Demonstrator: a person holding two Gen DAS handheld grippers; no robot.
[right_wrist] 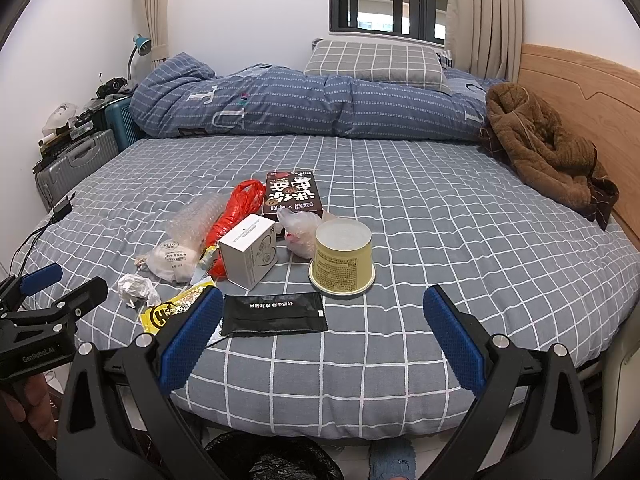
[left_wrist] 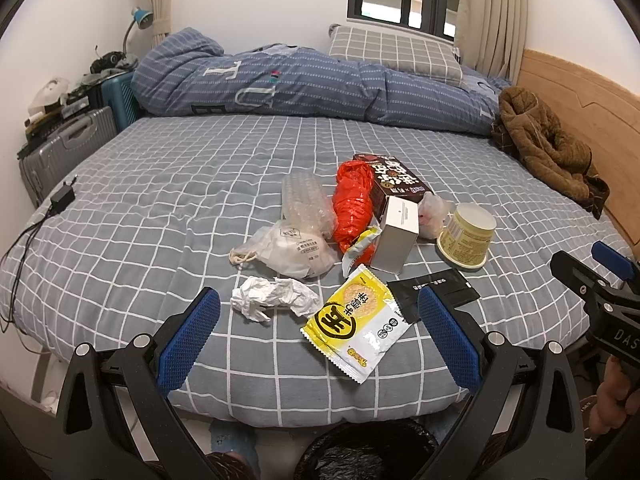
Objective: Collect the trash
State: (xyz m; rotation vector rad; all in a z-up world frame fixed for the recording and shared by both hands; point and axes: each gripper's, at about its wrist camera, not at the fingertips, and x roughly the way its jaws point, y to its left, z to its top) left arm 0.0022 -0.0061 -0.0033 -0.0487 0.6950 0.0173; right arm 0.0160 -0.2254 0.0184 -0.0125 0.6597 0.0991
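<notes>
Trash, all uncollected, mid-frame on the bed point(left_wrist: 160, 168): crumpled tissue point(left_wrist: 272, 298), yellow wrapper point(left_wrist: 356, 320), black sachet point(right_wrist: 274, 314), white box point(right_wrist: 248, 254), cup point(right_wrist: 342, 256). Bin point(left_wrist: 360, 456), bottom edge. Left gripper point(left_wrist: 318, 334) and right gripper point(right_wrist: 324, 338): released, empty.

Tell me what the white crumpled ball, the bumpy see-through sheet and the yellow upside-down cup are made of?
The white crumpled ball looks like tissue or thin paper: matte, with soft creases. The bumpy see-through sheet appears to be plastic bubble wrap: clear, with rows of small bubbles. The yellow upside-down cup seems to be printed paper or thin plastic with a smooth finish; the pictures cannot settle which.
</notes>
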